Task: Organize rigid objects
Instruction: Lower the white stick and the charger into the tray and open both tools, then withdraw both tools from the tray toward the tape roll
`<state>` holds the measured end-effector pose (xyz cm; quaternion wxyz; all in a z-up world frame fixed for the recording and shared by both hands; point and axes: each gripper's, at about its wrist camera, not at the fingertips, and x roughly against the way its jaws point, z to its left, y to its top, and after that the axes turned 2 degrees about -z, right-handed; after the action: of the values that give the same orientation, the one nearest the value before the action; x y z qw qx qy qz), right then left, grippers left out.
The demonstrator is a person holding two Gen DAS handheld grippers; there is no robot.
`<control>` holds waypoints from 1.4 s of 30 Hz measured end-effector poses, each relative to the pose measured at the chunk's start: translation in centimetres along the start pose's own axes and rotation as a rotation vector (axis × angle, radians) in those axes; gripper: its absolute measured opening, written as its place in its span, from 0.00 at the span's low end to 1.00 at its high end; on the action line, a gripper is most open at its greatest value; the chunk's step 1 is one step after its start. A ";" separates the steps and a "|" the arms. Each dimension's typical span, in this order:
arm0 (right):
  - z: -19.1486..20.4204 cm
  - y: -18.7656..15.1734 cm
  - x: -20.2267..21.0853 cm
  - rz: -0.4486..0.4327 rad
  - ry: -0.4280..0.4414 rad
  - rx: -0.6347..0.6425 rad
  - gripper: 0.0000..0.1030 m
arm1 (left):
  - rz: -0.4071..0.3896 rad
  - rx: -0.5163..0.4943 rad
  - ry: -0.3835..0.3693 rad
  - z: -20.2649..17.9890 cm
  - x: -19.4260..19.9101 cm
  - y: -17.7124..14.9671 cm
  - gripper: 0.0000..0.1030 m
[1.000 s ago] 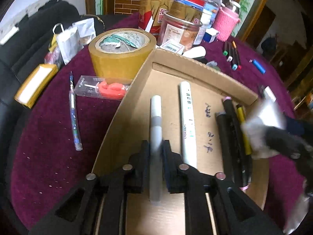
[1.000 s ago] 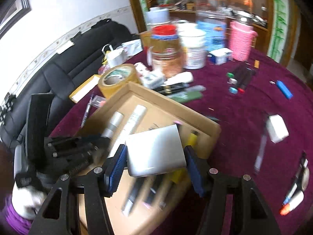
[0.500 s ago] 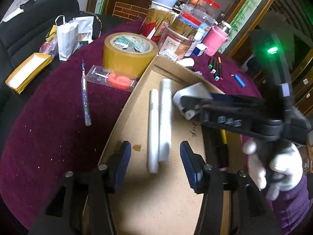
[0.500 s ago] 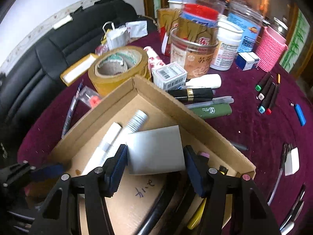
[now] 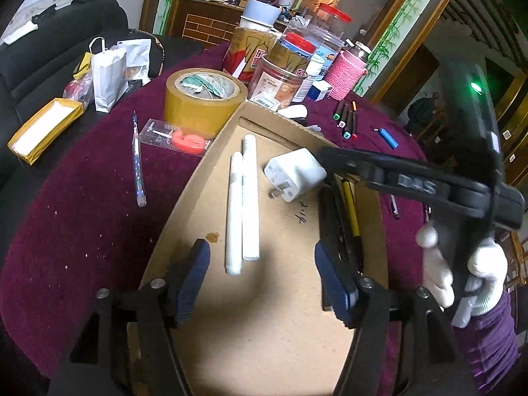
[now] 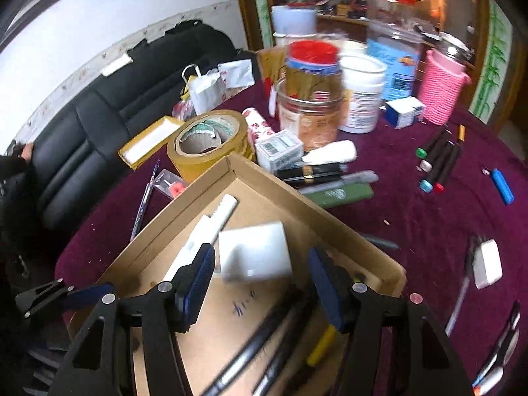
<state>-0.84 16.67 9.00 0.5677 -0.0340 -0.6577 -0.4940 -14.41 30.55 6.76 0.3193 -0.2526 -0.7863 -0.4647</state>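
A shallow cardboard tray (image 5: 211, 165) (image 6: 264, 171) lies on the purple table. In it lie two white markers (image 5: 242, 204) (image 6: 204, 231), a white charger plug (image 5: 295, 175) (image 6: 255, 255) and dark pens with a yellow one (image 5: 346, 208) (image 6: 274, 340) on the right. My left gripper (image 5: 260, 270) is open and empty above the near end of the markers. My right gripper (image 6: 260, 283) is open just behind the charger, which rests free on the tray floor; its arm crosses the left wrist view (image 5: 412, 181).
A brown tape roll (image 5: 204, 99) (image 6: 208, 142), jars and cans (image 5: 280, 69) (image 6: 310, 99), a pink cup (image 5: 346, 72), coloured markers (image 6: 439, 158), a blue lighter (image 6: 501, 186), a loose pen (image 5: 138, 161) and a white item (image 6: 486, 264) lie around the tray. A black sofa (image 6: 99, 125) stands left.
My left gripper let go of the grey-white marker beside the other marker and drew back. My right gripper carried the charger over the tray, opened and released it there.
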 end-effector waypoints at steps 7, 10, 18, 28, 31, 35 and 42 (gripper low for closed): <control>-4.0 -5.8 6.5 -0.059 -0.088 -0.066 0.65 | -0.029 0.004 0.028 -1.0 1.6 -1.2 0.69; -6.6 -8.5 8.9 -0.074 -0.147 -0.117 0.66 | -0.028 0.011 0.034 -1.7 1.9 -2.0 0.69; -14.5 -14.2 15.0 -0.151 -0.220 -0.312 0.66 | -0.015 -0.065 0.022 -6.4 2.6 -3.4 0.69; -21.6 -19.4 19.7 -0.239 -0.267 -0.503 0.67 | 0.039 -0.240 -0.025 -15.8 1.2 -5.2 0.69; -22.8 -20.4 20.0 -0.244 -0.271 -0.528 0.67 | 0.065 -0.281 -0.032 -17.8 0.4 -6.0 0.69; -24.1 -21.3 20.0 -0.247 -0.276 -0.560 0.67 | 0.104 -0.337 -0.042 -20.5 -1.0 -7.2 0.69; -26.1 -21.3 18.2 -0.200 -0.278 -0.607 0.67 | 0.155 -0.376 -0.061 -22.7 -3.0 -8.1 0.69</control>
<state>-1.57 -21.50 6.68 0.3853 -0.2036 -0.5517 -0.7111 -11.96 6.39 8.18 0.2774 -0.3816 -0.6732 -0.5695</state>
